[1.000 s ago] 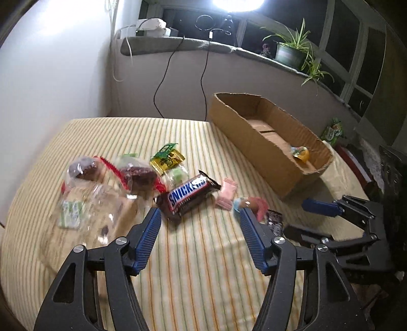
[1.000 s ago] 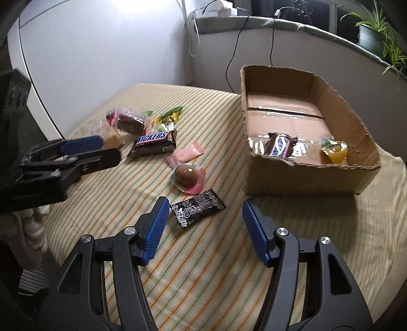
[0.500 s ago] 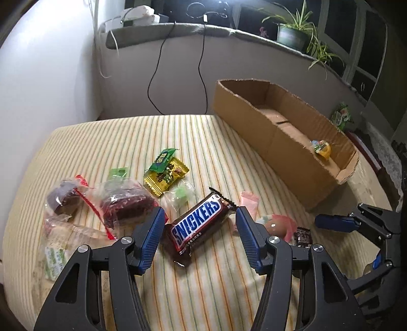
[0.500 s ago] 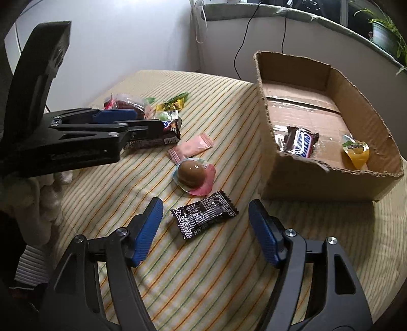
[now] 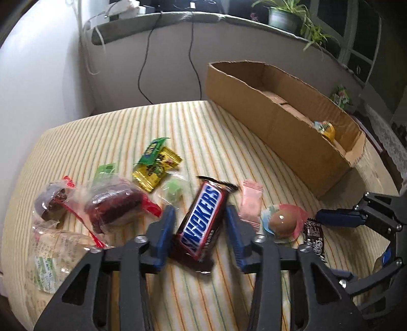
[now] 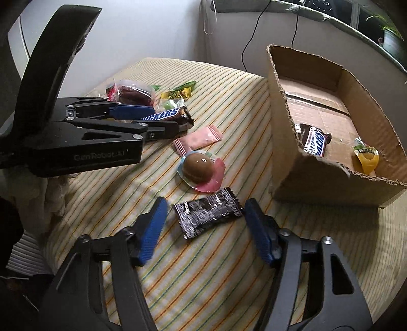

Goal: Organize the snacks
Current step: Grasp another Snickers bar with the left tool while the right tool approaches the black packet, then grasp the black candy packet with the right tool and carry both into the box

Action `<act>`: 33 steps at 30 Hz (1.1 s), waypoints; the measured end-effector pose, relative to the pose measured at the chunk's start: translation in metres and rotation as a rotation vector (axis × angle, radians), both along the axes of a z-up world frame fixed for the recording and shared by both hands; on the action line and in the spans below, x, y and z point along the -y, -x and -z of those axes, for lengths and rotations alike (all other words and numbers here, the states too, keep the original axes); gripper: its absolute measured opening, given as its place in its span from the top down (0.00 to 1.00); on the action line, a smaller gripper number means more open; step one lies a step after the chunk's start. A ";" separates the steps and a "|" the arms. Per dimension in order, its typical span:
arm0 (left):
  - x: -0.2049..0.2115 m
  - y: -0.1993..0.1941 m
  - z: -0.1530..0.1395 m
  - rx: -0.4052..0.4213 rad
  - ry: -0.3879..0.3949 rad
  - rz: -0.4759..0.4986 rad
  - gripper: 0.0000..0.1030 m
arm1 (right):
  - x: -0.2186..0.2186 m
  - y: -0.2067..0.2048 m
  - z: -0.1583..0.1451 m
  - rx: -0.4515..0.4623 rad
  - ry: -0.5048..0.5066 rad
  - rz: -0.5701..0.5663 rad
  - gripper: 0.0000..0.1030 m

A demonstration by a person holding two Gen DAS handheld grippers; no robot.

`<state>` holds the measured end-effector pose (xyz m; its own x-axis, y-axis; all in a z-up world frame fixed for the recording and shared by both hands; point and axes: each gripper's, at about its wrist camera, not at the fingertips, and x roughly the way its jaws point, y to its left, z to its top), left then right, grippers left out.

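My left gripper (image 5: 201, 230) is open, its blue fingers on either side of a Snickers bar (image 5: 202, 222) on the striped tablecloth; small gaps still show on both sides. The bar also shows in the right wrist view (image 6: 166, 115). My right gripper (image 6: 204, 224) is open around a black-and-white candy packet (image 6: 207, 211), not touching it. A brown chocolate dome on a pink wrapper (image 6: 201, 169) and a pink sachet (image 6: 197, 140) lie between the two. The cardboard box (image 6: 315, 175) holds another Snickers bar (image 6: 314, 141) and an orange jelly cup (image 6: 366, 159).
Left of the Snickers lie wrapped dark cakes (image 5: 114, 205), a yellow and green packet (image 5: 156, 165), a small green candy (image 5: 174, 193) and a clear bag (image 5: 56, 257). A wall with cables (image 5: 145, 73) and a sill with plants (image 5: 287, 15) stand behind the table.
My left gripper moved forward and down until the Snickers bar lies between its fingers, which have narrowed. My right gripper moved forward and down over the black packet.
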<state>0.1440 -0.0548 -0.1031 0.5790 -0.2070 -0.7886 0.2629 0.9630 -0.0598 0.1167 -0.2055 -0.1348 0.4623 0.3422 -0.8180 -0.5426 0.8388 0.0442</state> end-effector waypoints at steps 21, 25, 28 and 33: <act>-0.003 0.010 -0.014 0.032 0.071 -0.032 0.74 | 0.026 0.009 -0.015 0.025 -0.049 0.059 0.62; 0.000 0.010 -0.024 0.055 0.084 -0.027 0.74 | 0.034 0.016 -0.029 0.047 -0.082 0.066 0.62; 0.005 0.008 -0.032 0.072 0.090 -0.018 0.74 | 0.038 0.019 -0.038 0.064 -0.100 0.069 0.62; 0.015 0.005 -0.040 0.088 0.103 -0.007 0.74 | 0.050 0.022 -0.051 0.090 -0.123 0.086 0.62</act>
